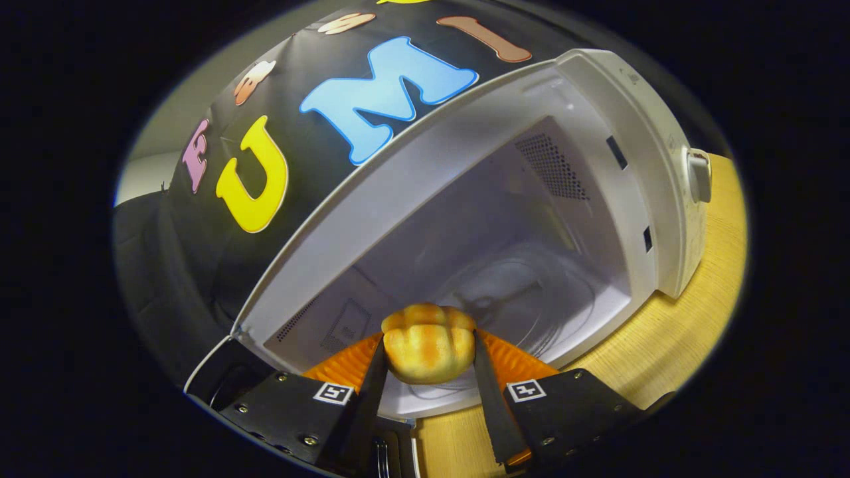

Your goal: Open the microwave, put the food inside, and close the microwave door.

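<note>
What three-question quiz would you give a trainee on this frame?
1. True or false: the microwave door is shut.
2. What is the gripper holding?
A. a cup
B. a bread roll
C. a spoon
3. Fill in: inside the cavity, beyond the roll, lies the glass ____.

Key:
1. False; the cavity is open.
2. B; both fingers press on the bread roll.
3. Turntable.

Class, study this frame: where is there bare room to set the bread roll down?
The glass turntable inside the open microwave lies bare beyond the gripper, shut on the bread roll. Wooden table beside the microwave is bare too. Crowded between the fingers.
</note>
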A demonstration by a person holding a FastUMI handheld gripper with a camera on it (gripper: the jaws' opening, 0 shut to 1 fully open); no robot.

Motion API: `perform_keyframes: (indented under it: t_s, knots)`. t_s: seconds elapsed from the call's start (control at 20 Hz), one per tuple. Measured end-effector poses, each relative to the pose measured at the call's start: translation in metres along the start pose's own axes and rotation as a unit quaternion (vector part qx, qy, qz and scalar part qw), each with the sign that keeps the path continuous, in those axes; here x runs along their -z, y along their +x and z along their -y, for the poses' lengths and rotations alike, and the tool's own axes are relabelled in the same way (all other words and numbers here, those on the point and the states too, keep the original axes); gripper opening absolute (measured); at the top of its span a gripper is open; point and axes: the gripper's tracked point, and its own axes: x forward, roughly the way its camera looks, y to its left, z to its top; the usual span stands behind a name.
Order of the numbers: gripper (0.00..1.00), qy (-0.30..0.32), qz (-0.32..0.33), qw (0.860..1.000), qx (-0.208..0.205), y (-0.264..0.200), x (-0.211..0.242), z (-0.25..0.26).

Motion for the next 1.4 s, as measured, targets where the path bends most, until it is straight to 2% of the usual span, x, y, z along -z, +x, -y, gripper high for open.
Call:
perform_keyframes:
  t_s: [0.3, 0.4, 0.55, 0.6, 0.65, 0.7, 0.75, 0.8, 0.85, 1.0, 1.25, 1.4]
  knots:
    - [0.69, 0.013, 0.036, 0.999, -0.001, 0.027, -0.009, -0.001]
    - [0.75, 0.013, 0.048, 0.999, 0.003, 0.036, -0.014, 0.001]
    - [0.75, 0.037, 0.046, 0.998, 0.003, 0.053, -0.016, 0.005]
    - [0.77, 0.043, 0.044, 0.998, 0.004, 0.054, -0.014, 0.007]
    - [0.87, 0.04, 0.049, 0.998, 0.004, 0.057, -0.011, 0.006]
    - [0.92, 0.027, 0.054, 0.998, 0.004, 0.057, -0.01, 0.006]
    - [0.97, 0.007, 0.06, 0.998, 0.019, 0.057, -0.011, 0.012]
    - [0.97, -0.015, 0.066, 0.997, 0.04, 0.057, -0.012, 0.019]
    - [0.98, -0.029, 0.068, 0.996, 0.046, 0.054, -0.014, 0.019]
    - [0.97, -0.03, 0.054, 0.998, 0.025, 0.036, -0.012, 0.008]
    - [0.97, -0.007, 0.031, 0.999, 0.007, -0.014, -0.007, 0.004]
    - [0.97, 0.012, 0.01, 1.0, -0.023, -0.056, -0.002, -0.005]
